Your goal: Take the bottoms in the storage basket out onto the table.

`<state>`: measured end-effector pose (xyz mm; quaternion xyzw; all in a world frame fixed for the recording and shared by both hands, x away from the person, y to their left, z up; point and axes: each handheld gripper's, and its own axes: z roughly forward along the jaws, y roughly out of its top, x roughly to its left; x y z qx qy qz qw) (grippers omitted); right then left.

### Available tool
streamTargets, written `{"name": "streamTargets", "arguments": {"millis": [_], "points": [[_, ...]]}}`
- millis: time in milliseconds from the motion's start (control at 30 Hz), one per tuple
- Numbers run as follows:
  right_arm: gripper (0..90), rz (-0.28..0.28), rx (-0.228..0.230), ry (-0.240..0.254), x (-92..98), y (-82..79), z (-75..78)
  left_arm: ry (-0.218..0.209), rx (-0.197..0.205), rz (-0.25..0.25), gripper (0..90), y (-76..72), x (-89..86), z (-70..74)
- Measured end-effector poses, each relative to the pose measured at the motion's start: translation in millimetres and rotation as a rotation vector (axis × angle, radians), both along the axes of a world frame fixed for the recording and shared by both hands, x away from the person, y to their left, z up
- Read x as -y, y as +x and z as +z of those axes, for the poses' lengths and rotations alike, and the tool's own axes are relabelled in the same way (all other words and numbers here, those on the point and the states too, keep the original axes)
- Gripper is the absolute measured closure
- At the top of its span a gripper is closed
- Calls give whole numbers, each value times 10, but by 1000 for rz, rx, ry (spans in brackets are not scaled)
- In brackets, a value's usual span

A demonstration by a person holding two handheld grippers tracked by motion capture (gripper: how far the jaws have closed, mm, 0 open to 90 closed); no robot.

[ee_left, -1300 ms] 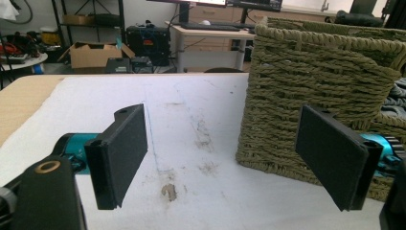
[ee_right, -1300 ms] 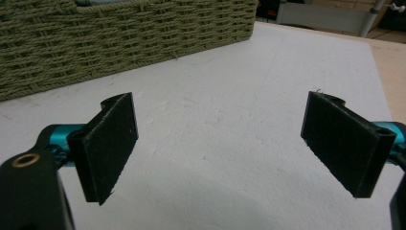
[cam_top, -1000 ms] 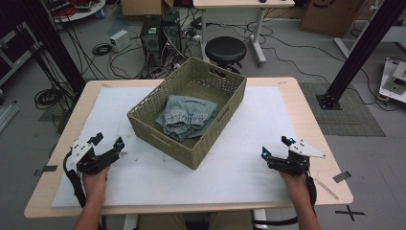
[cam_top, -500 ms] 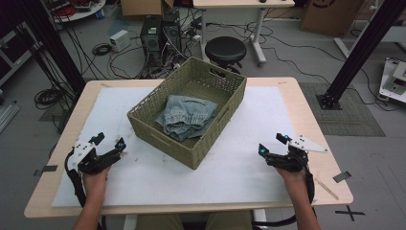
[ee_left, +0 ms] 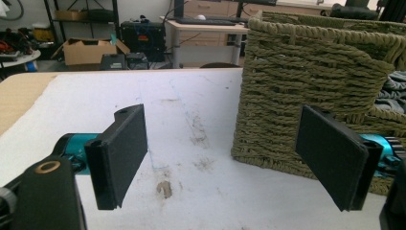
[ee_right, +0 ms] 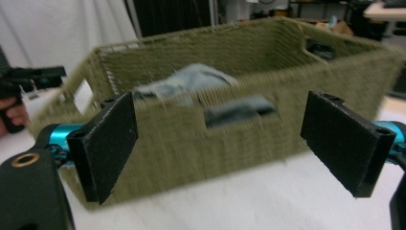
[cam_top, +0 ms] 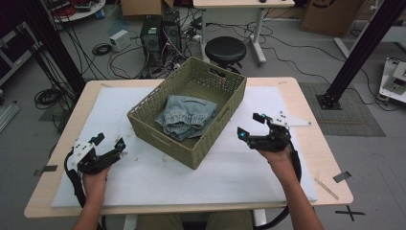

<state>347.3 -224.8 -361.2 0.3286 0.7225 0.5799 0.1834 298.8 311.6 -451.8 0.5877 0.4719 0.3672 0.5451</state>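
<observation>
While both jaws gape, basket sits between, untouched.

Right gripper view: woven basket motion-blurred; folded denim garment partly hidden behind its wall. Left gripper view: basket cut off at right edge

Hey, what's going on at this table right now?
A person holds a hand-held gripper in each hand beside a woven green basket with folded denim shorts inside. The left hand-held gripper and the right hand-held gripper are both open, holding nothing, one on either side of the basket.
</observation>
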Motion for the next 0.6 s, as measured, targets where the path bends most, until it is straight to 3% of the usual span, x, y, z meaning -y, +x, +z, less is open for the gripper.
{"name": "streamTargets", "arguments": {"millis": [67, 100, 200, 500, 600], "points": [[126, 30, 15, -28, -182, 118, 171, 2, 2, -3, 187, 0, 3, 0], [126, 30, 15, -28, -182, 118, 171, 4, 3, -6, 187, -1, 1, -1], [126, 63, 15, -42, -417, 268, 333, -2, 5, -12, 188, -4, -2, -2], [126, 116, -18, -85, -848, 576, 502, -4, 5, -16, 187, -1, -6, -2], [126, 142, -44, -122, -1079, 739, 526, -10, 2, -17, 187, 2, -14, -2]]}}
